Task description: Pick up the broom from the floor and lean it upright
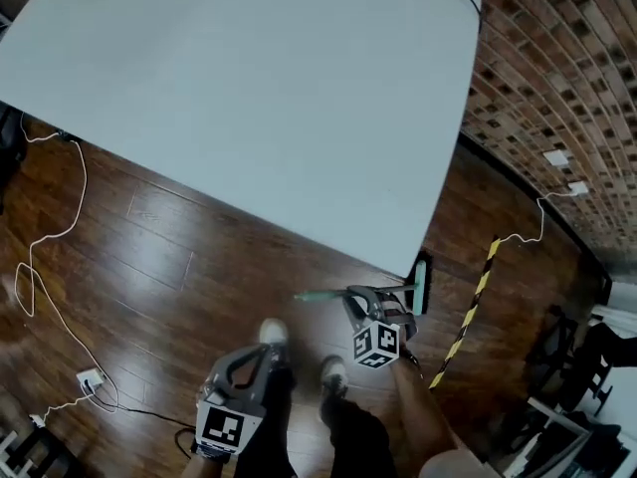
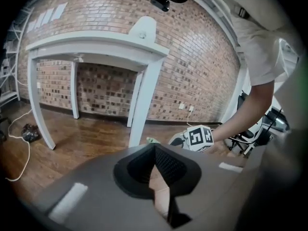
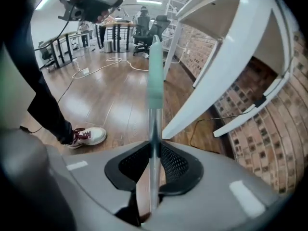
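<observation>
I had the right gripper (image 1: 360, 302) clenched on the broom's thin silver metal handle (image 3: 153, 143). Its view showed the tube pinched squarely between the two black ribbed pads (image 3: 174, 163), with the pale green plastic sleeve (image 3: 155, 71) running on beyond the jaws. I judged that a grip this far up the shaft gave me leverage to swing the long broom (image 1: 318, 295) toward vertical.

From the head view the broom lay roughly level, just beside the corner of the large white rectangular table (image 1: 249, 98). The green end pointed out over the dark polished wooden floor (image 1: 149, 267), and the dark broom head (image 1: 423, 285) sat close under the table's edge. I could not tell whether the head was clear of the boards.

The left gripper (image 1: 261, 358) was closed with nothing in it, its tips meeting in its own view. It hung near my white shoes (image 1: 272, 333), well apart from the handle, and I took it as kept free to steady the shaft.

The lift looked under way but the leaning was not done. The red brick wall (image 1: 557, 88) seemed the likely rest. A yellow-and-black striped strip (image 1: 470, 312) and a loose white cable (image 1: 60, 227) lay on the floor, either of which could snag the broom.
</observation>
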